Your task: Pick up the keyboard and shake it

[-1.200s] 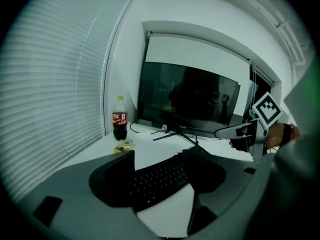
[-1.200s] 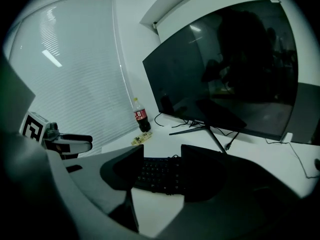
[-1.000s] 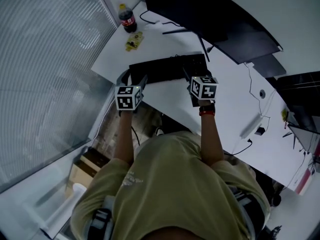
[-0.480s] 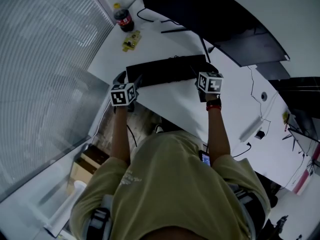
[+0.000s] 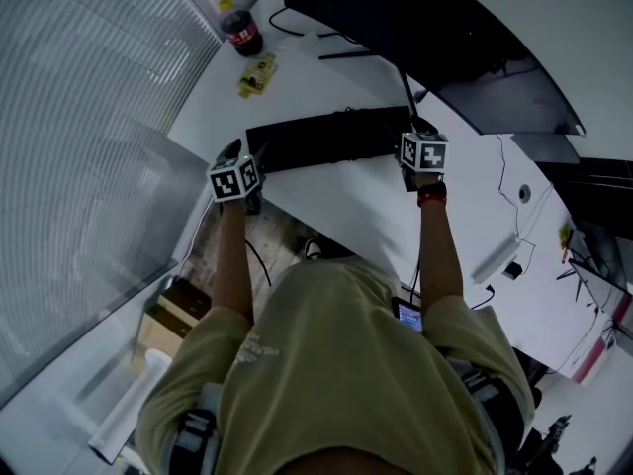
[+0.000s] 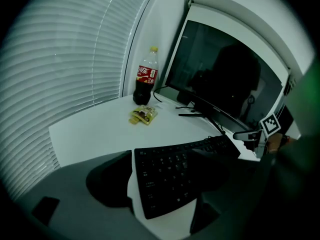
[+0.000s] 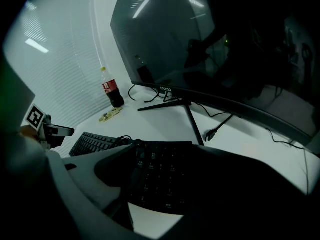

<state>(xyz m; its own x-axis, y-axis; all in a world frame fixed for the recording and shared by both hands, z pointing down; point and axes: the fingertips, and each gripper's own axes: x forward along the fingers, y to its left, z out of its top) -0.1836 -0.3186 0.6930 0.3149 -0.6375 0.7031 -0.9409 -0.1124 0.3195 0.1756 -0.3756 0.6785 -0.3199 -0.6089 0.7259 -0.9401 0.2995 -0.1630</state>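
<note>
A black keyboard (image 5: 326,139) lies flat on the white desk (image 5: 346,206), in front of the monitor. My left gripper (image 5: 242,158) sits at its left end, off the desk's corner, jaws wide apart. In the left gripper view the keyboard (image 6: 172,176) reaches in between the jaws, and white desk shows between it and the left jaw. At the keyboard's right end is my right gripper (image 5: 415,132), also spread wide. The keyboard's right end (image 7: 160,176) lies between its dark jaws; I cannot make out any contact there.
A cola bottle (image 5: 240,30) and a yellow snack packet (image 5: 256,73) stand at the desk's far left corner. A wide dark monitor (image 5: 415,28) on a thin stand rises right behind the keyboard. Window blinds (image 5: 89,117) run along the left. A cardboard box (image 5: 173,320) sits on the floor.
Both grippers have moved outward and forward from the keyboard's near edge to its two ends. The keyboard still lies on the desk.
</note>
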